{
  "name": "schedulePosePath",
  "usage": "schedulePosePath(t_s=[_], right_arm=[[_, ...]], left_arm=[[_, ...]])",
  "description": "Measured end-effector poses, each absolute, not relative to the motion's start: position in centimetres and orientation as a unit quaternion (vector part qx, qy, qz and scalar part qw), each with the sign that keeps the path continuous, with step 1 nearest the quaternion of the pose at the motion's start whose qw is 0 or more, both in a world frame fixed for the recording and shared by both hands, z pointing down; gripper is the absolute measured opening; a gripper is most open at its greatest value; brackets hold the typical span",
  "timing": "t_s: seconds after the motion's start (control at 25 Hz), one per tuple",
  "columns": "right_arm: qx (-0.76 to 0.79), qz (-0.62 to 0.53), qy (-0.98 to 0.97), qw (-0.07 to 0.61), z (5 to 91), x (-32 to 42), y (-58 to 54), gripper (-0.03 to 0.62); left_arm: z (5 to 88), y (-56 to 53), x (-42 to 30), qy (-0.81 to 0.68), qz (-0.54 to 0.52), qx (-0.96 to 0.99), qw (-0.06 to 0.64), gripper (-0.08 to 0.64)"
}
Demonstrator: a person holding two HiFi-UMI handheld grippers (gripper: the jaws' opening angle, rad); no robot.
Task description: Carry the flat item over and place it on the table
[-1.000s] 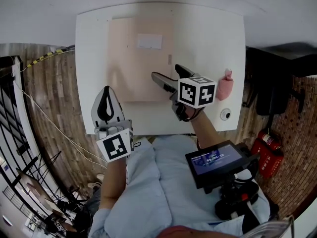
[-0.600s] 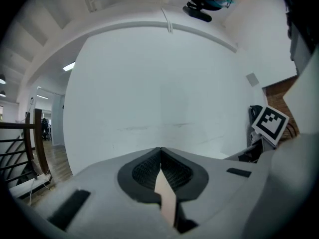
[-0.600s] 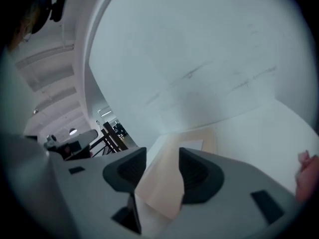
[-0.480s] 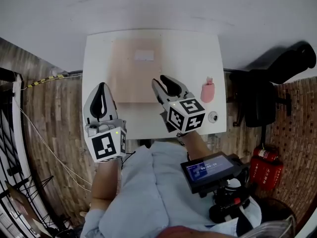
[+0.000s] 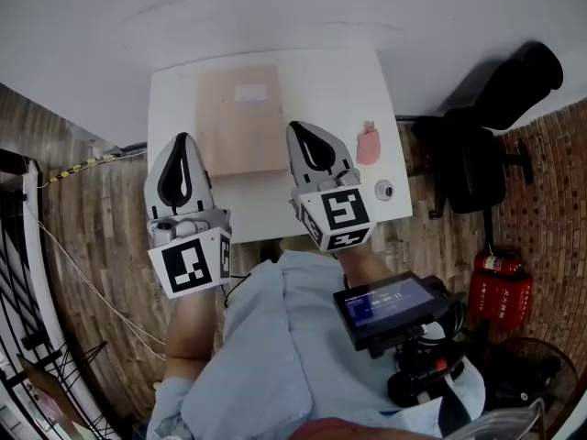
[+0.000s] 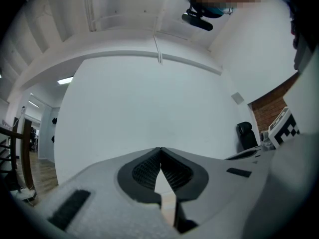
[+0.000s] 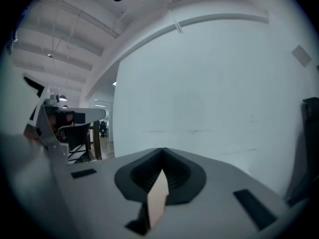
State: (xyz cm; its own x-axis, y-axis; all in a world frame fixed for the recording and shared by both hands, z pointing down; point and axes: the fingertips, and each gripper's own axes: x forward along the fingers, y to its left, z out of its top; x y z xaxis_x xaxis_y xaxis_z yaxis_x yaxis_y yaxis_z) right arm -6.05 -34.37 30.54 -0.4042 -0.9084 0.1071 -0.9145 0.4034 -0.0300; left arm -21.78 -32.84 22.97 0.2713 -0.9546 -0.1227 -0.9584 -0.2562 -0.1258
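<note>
nearest the head camera, a pale blue shirt (image 5: 275, 356) filled the bottom of the head view, with a black screen device (image 5: 390, 305) at the person's right side. above these, both hands held their grippers out over the near edge of the white table (image 5: 330, 90).

the left gripper (image 5: 181, 138) showed beside the table's left edge, over the wood floor (image 5: 101, 236). in its own view the jaws were closed, tips meeting, with nothing gripped. the right gripper (image 5: 295, 128) showed over the near part of the table, just right of the flat item's near corner. its jaws had just been closing and stood tip to tip, holding nothing. in both gripper views a pale beige sliver showed through the small gap behind the tips; what it was could not be told.

the flat item (image 5: 238, 131), a beige sheet with a white label (image 5: 250, 93) near its far end, lay flat on the table, left of centre, apart from both grippers. a small pink object (image 5: 368, 143) stood near the table's right edge, and a small round thing (image 5: 383, 190) lay nearer the front right corner.

beyond the table's right side stood a black chair (image 5: 472, 159), with a red fire extinguisher (image 5: 500, 287) on the floor nearer the person.
</note>
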Motion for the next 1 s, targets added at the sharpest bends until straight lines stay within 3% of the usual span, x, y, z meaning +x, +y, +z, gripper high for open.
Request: schedulePosePath(t_s=[1.0], right_arm=[[0.544,0.018,-0.839,0.012,29.0,-6.5,-33.9,0.005]], left_arm=[[22.7,-33.1,-20.4,0.583,0.006,-0.806,0.100,0.008]])
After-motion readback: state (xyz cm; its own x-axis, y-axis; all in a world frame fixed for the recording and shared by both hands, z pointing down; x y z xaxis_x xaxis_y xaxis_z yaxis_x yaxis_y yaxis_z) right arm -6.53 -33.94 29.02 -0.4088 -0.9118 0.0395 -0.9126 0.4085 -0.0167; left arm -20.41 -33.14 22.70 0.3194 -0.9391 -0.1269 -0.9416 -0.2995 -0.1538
